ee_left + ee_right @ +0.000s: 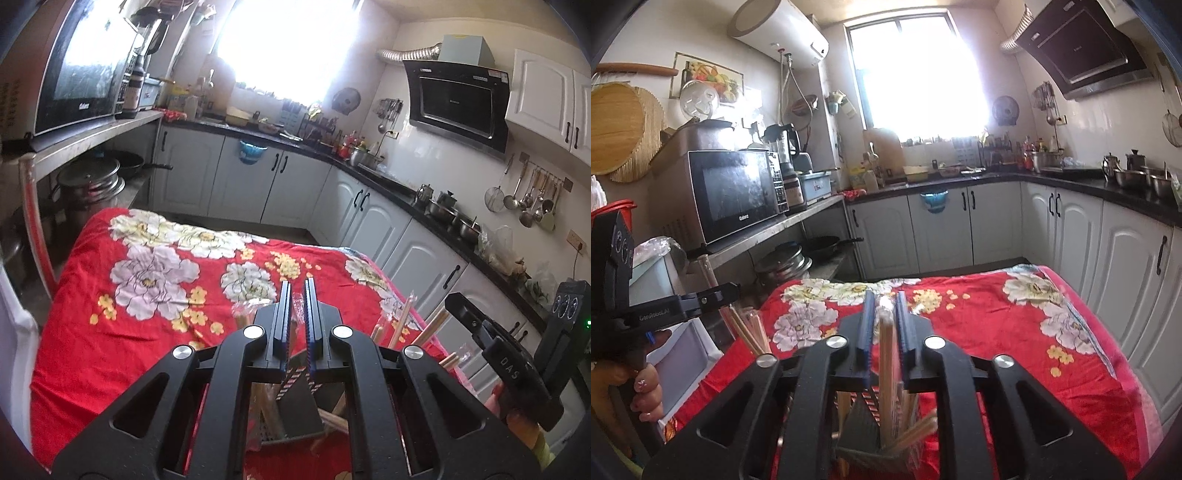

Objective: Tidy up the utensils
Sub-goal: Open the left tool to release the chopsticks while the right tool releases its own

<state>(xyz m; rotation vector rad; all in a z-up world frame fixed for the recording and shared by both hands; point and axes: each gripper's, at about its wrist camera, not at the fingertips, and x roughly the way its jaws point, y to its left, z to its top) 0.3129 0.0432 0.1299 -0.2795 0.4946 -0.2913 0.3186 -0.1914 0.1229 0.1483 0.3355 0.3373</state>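
Note:
In the left wrist view my left gripper is shut on a thin red-and-white striped stick in a clear wrapper. The stick slants down toward a dark perforated utensil holder just below the jaws. In the right wrist view my right gripper stands slightly open around a pair of wooden chopsticks in clear wrap. That pair stands upright with its lower end in the same holder. Several more wooden chopsticks lean in the holder. The right gripper's black handle shows at the right of the left wrist view.
The holder stands near the front of a table under a red floral cloth. White cabinets under a dark counter with steel pots run along the back and right. A microwave sits on a shelf at left. A person's hand grips the left gripper.

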